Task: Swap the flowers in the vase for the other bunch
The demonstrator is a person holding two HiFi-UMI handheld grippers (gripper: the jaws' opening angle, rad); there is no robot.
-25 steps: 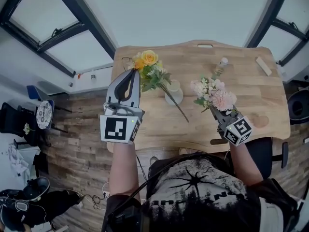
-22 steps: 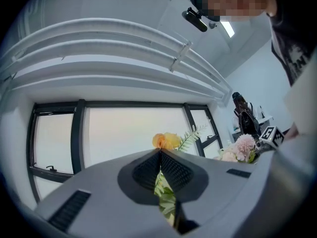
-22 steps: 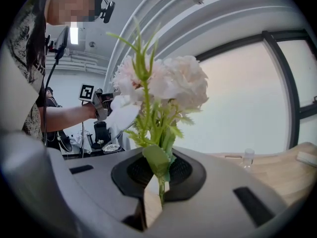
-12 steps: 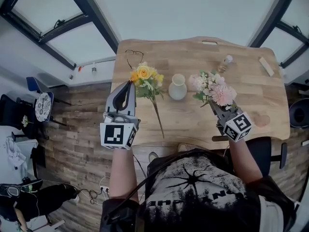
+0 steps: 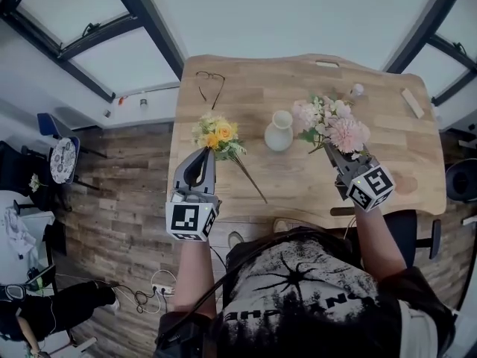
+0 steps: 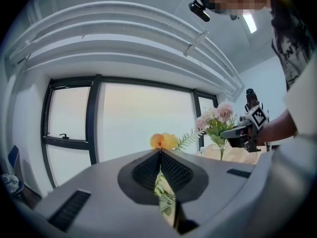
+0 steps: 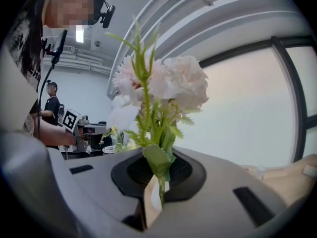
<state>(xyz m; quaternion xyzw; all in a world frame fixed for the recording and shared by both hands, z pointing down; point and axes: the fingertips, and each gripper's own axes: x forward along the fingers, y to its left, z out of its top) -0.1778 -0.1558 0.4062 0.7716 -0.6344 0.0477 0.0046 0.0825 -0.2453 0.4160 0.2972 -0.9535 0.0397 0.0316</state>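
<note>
At the left edge of the table [image 5: 387, 155], the left gripper [image 5: 206, 154] is clenched on the yellow bunch [image 5: 216, 134]. In the left gripper view its jaws are pressed together on the green stem, and the orange-yellow blossom [image 6: 163, 141] shows just above their tips. The blossoms are over the left part of the table. The long stem slants down to the right, toward the front edge. Whether it touches the wood, I cannot tell.

A pair of glasses [image 5: 211, 84] lies on the table behind this bunch.

The white vase [image 5: 279, 131] stands upright near the middle of the table, between the two bunches and apart from the yellow one.

To the right of the vase, the right gripper [image 5: 328, 149] grasps the pink bunch [image 5: 333, 125]. In the right gripper view the jaws are closed on its thin stem, with the pale blossoms [image 7: 168, 83] standing upright above them. The bunch is just beside the vase, with its leaves close to the vase's right side.
</note>
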